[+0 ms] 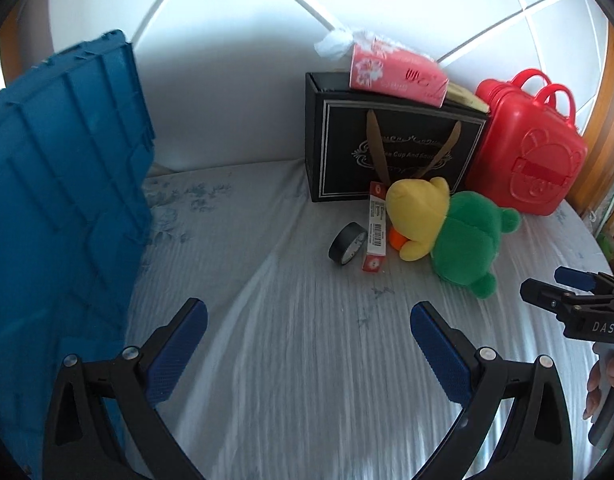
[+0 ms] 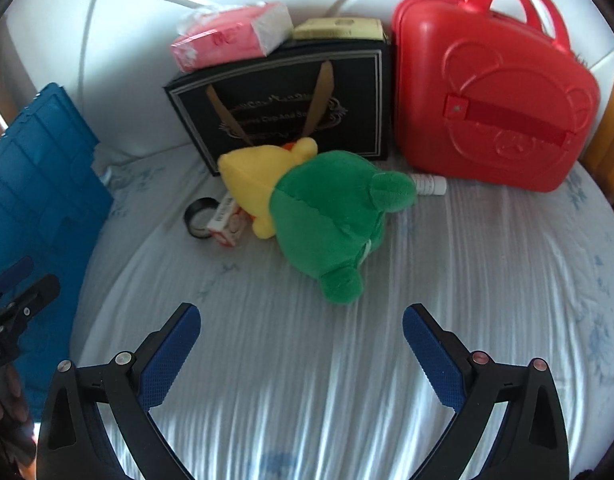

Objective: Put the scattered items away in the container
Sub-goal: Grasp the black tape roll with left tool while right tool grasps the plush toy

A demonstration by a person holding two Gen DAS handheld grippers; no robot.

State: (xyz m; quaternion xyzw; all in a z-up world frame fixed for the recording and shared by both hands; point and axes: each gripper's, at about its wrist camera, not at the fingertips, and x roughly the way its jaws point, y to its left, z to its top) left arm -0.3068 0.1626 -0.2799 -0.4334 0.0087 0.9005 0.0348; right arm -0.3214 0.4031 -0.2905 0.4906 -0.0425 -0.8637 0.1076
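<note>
Both grippers (image 1: 309, 322) (image 2: 301, 324) gape short of plush toy (image 2: 327, 216).

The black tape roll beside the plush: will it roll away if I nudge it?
Probably. The black tape roll stands tilted on its edge, leaning against the small red box, so a nudge could roll or topple it. It looks rigid and light; the soft ribbed bedsheet should slow it.

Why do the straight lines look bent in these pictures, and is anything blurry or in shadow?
Left wrist view: the fisheye lens bows the white padded headboard seams and darkens the corners; the blue plastic crate is slightly smeared. Right wrist view: same curving; streaky highlights on the pale striped bedsheet, and the green and yellow plush toy looks sharp.
</note>
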